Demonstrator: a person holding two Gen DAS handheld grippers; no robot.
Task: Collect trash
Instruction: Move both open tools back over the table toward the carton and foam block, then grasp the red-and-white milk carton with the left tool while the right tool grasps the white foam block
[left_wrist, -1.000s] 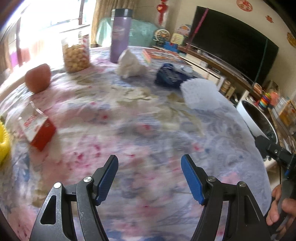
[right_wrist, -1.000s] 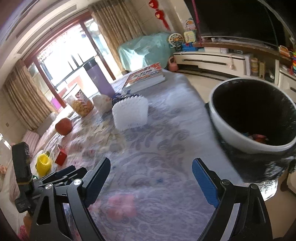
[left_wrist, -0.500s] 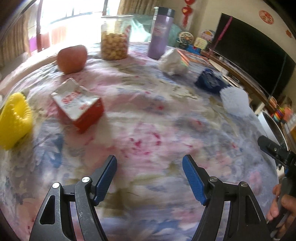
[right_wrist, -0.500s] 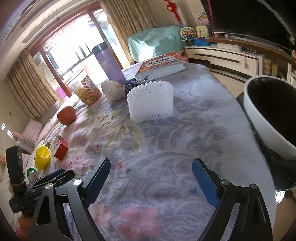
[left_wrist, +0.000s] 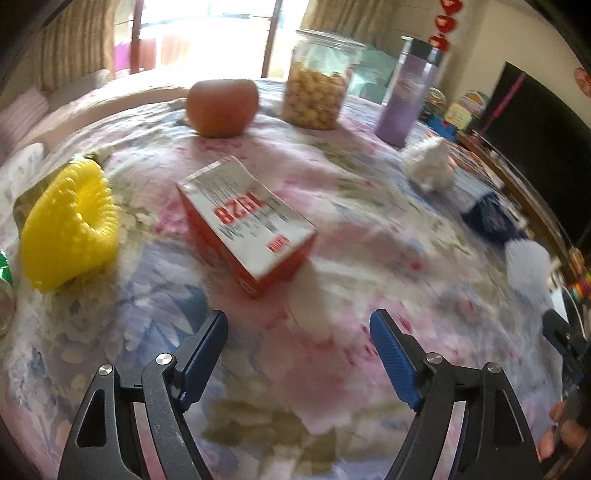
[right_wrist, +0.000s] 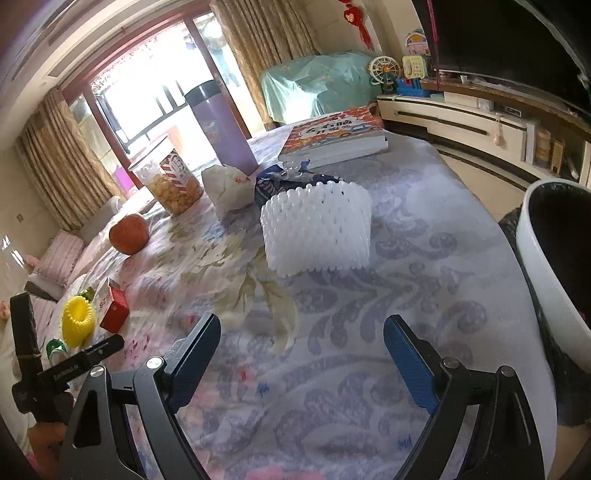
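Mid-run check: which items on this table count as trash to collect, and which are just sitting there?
Likely for the job:
red carton
yellow foam net
white foam net
crumpled white wrapper
blue wrapper
trash bin
left tool and right tool, both open

Likely just lying about:
apple
snack jar
purple flask
book

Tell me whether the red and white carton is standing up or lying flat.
Lying flat. The red and white carton rests on a broad side on the tablecloth, printed face up, ahead of the open left tool.
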